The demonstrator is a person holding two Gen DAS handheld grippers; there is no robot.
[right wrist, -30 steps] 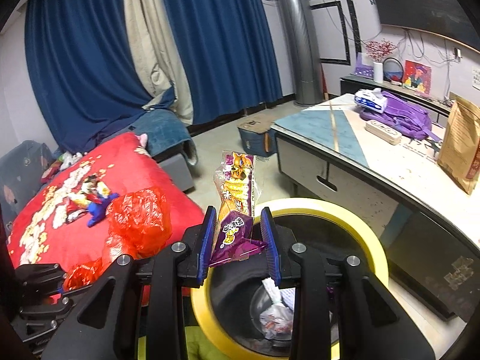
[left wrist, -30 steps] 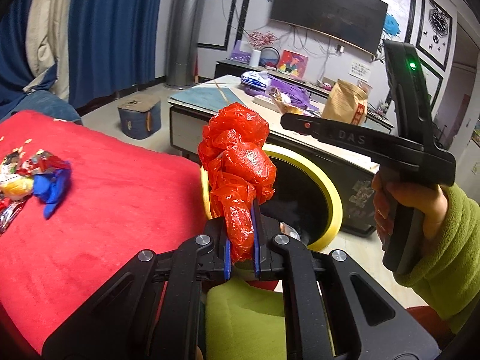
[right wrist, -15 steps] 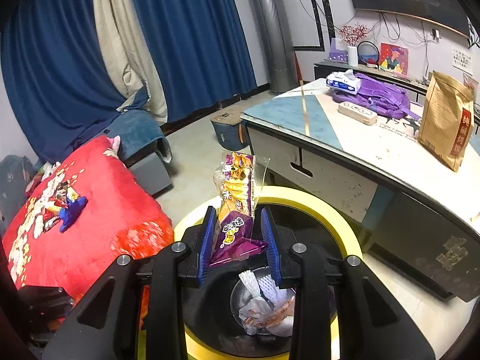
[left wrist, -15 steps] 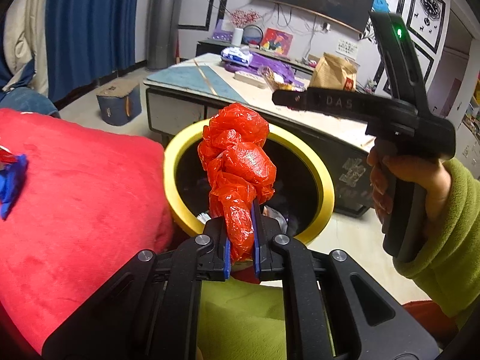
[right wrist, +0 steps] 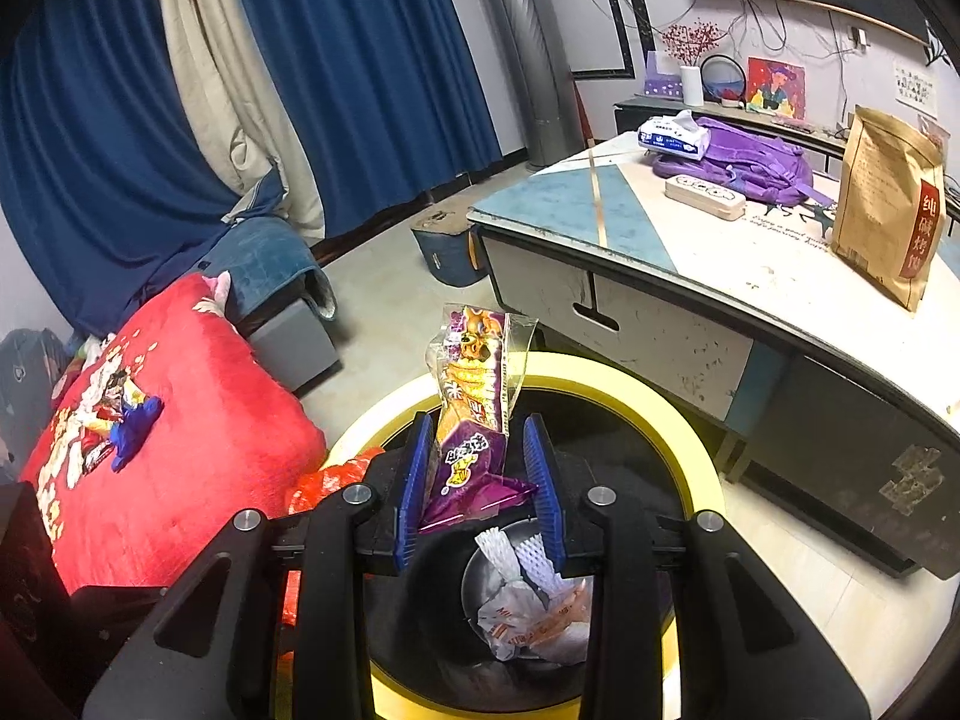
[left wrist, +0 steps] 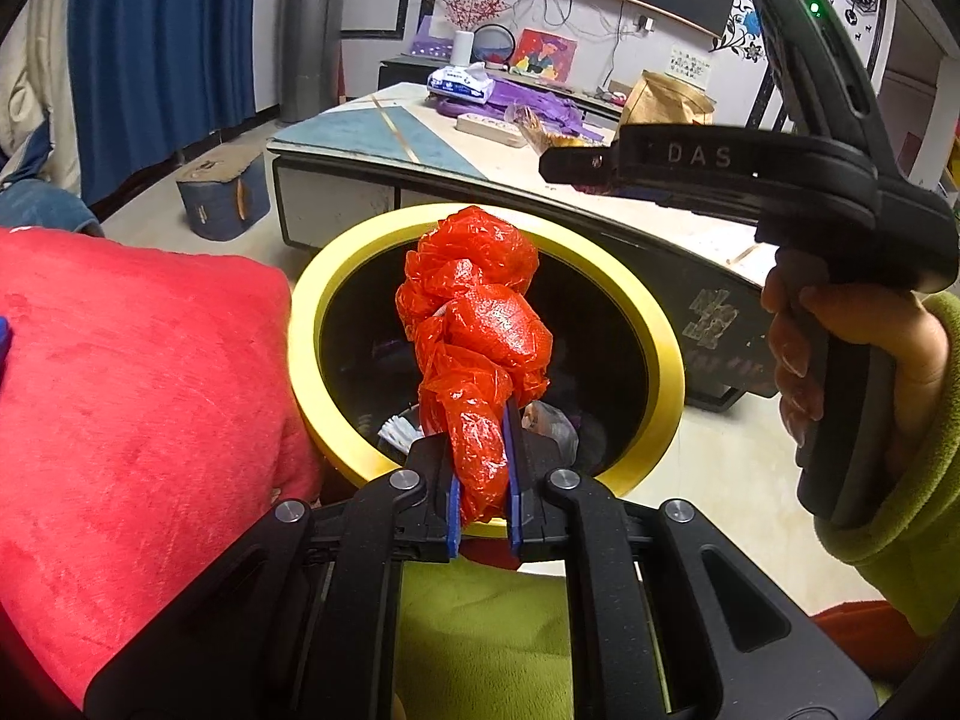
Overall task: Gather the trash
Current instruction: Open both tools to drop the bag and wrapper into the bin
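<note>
My left gripper point(left wrist: 483, 483) is shut on a crumpled red plastic bag point(left wrist: 477, 324) and holds it over the near rim of a black bin with a yellow rim point(left wrist: 666, 354). My right gripper point(right wrist: 480, 480) hangs above the same bin point(right wrist: 690, 438). Its jaws stand wider than the purple and orange snack wrapper point(right wrist: 474, 402) between them, which leans on the left pad. Crumpled white trash point(right wrist: 528, 606) lies at the bin's bottom. The right gripper body point(left wrist: 780, 162) shows in the left wrist view.
A red blanket point(right wrist: 180, 450) with more wrappers and a blue scrap point(right wrist: 129, 414) lies left of the bin. A low table point(right wrist: 690, 240) with a brown paper bag point(right wrist: 888, 204) and purple backpack stands behind. A blue box point(left wrist: 222, 198) sits on the floor.
Both grippers have moved over the bin. The right gripper's jaws have spread apart around the snack wrapper. The left stays shut on the red bag.
</note>
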